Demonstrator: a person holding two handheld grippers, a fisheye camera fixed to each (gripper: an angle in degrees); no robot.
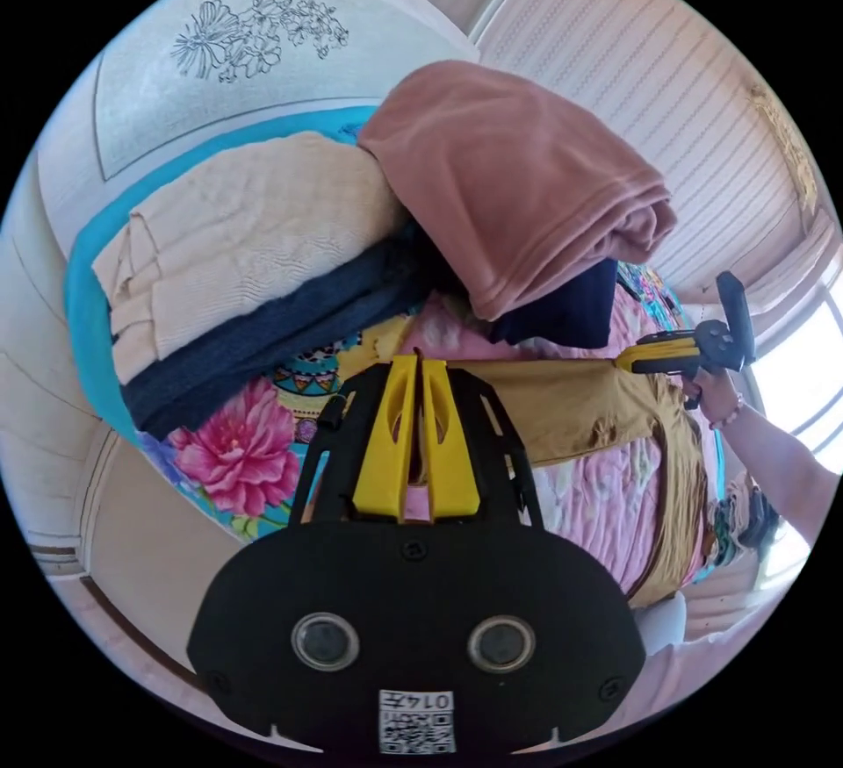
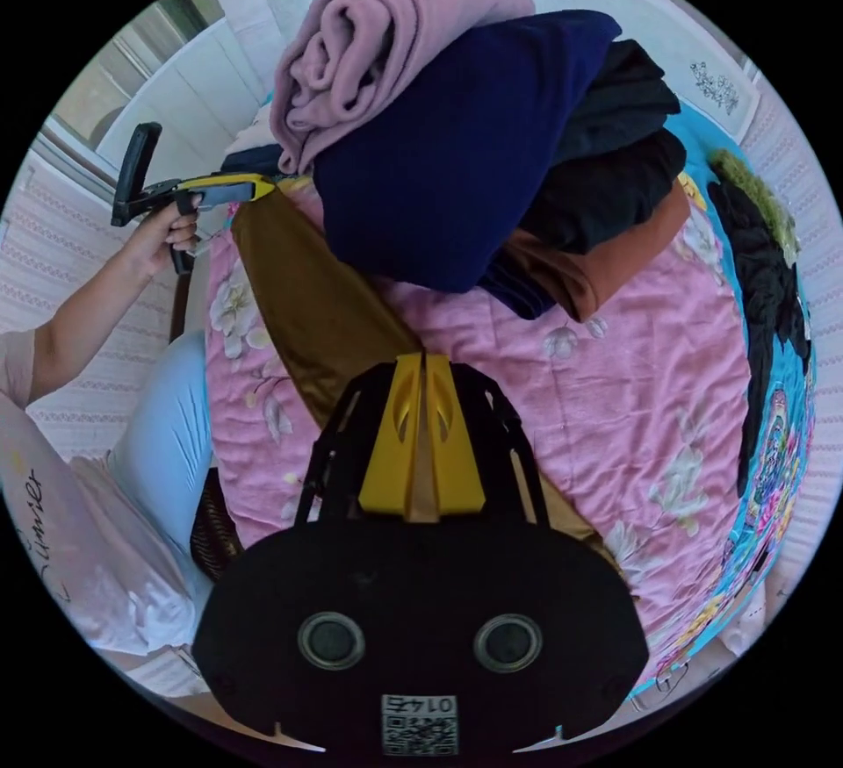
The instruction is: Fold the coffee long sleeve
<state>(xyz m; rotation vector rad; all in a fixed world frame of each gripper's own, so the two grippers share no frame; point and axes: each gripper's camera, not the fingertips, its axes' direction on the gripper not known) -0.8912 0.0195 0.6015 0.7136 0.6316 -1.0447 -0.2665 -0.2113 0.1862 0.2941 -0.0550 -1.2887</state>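
The coffee long sleeve (image 1: 571, 404) lies stretched across the pink floral bedspread (image 2: 615, 399) as a long brown band (image 2: 307, 294). My left gripper (image 1: 420, 360) has its yellow jaws closed at one end of it. In the right gripper view that gripper (image 2: 263, 183) is held by a hand and pinches the far corner. My right gripper (image 2: 424, 360) is shut on the near part of the garment. In the left gripper view it (image 1: 628, 360) grips the other end, with a hand on its handle.
A tall pile of folded clothes sits on the bed behind the garment: a pink fleece (image 1: 518, 180), a cream knit (image 1: 255, 224), a navy piece (image 2: 465, 145), black (image 2: 615, 154) and rust (image 2: 597, 268) ones. A person's arm (image 2: 79, 320) and light clothes are at the bed's edge.
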